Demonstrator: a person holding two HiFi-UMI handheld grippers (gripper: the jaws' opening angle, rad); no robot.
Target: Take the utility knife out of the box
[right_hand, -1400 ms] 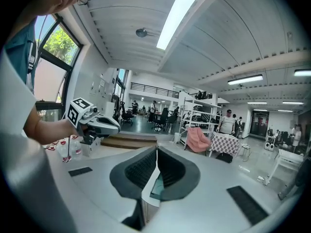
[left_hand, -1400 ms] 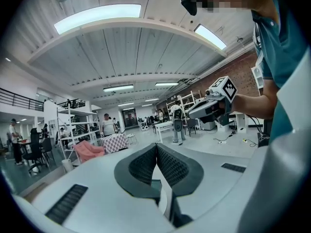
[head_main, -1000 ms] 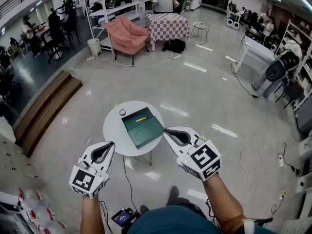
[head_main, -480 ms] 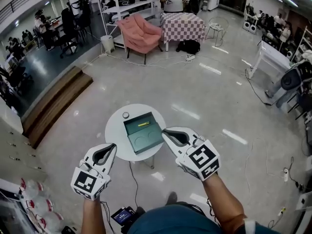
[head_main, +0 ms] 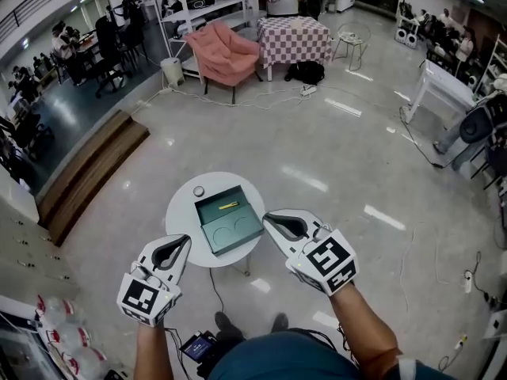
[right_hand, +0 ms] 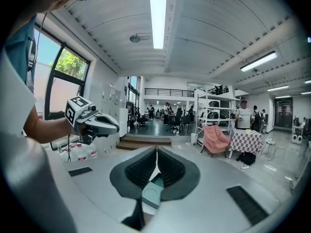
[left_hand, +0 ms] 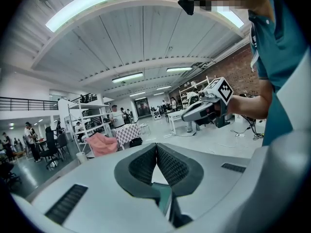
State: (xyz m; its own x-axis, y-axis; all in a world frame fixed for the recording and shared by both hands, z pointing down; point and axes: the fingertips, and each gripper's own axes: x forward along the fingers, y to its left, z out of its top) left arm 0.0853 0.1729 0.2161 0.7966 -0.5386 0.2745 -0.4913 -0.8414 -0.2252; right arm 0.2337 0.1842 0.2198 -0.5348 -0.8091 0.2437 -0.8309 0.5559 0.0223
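Observation:
An open dark green box point(head_main: 229, 222) stands on a small round white table point(head_main: 184, 218). A yellow utility knife point(head_main: 228, 205) lies inside it, in the far part. My left gripper point(head_main: 183, 239) is held short of the table's near left edge, jaws shut and empty. My right gripper point(head_main: 268, 217) hovers just right of the box, also shut with nothing in it. In the left gripper view the fingertips meet point(left_hand: 156, 146) with a sliver of the green box point(left_hand: 164, 200) below them. The right gripper view shows the same: tips together point(right_hand: 156, 150) above the box point(right_hand: 152, 194).
A small round object point(head_main: 199, 191) sits at the table's far edge. A black cable point(head_main: 212, 299) trails on the glossy floor under the table. Wooden steps point(head_main: 87, 172) lie to the left; a pink armchair point(head_main: 230, 54) and a checkered table point(head_main: 291, 38) stand far behind.
The head view has drawn back a little, so the table and box look smaller and farther. Both grippers stay shut and keep about the same places in the view.

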